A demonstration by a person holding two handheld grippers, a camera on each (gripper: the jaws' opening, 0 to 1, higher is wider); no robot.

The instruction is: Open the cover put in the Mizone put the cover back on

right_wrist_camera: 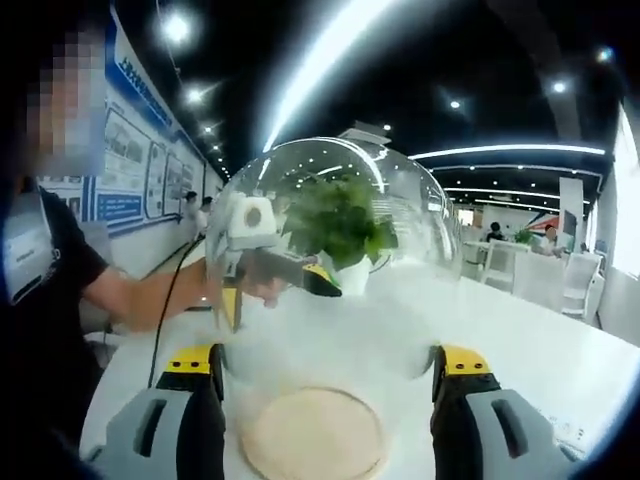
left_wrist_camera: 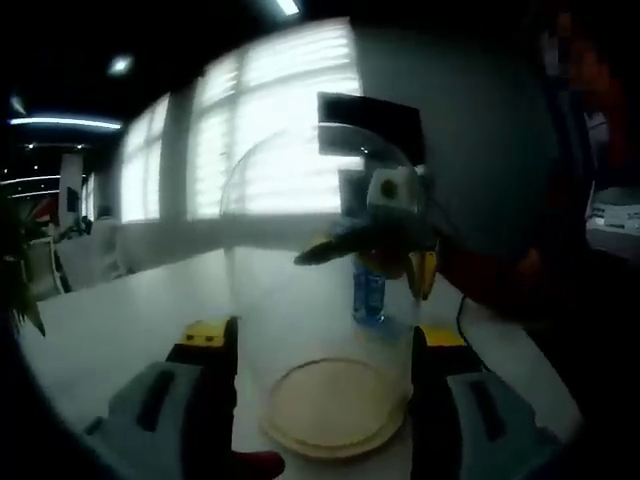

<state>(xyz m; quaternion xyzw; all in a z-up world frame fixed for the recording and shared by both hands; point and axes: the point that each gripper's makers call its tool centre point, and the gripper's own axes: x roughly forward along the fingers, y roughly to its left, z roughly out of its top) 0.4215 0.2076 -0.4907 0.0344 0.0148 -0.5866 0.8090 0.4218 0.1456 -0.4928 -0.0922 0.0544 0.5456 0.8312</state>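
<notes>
A clear glass dome cover stands between my left gripper's jaws, which are shut on its sides. It hangs a little above a round wooden base on the white table. My right gripper is shut on the same cover from the opposite side, with the base below it. Through the glass I see a blue Mizone bottle upright on the table beyond the base. Each gripper also shows through the glass from the other side: the right gripper and the left gripper.
The white table stretches left towards bright windows. A person stands at the left, an arm reaching to the left gripper. A green potted plant shows through the dome. White chairs stand at the far right.
</notes>
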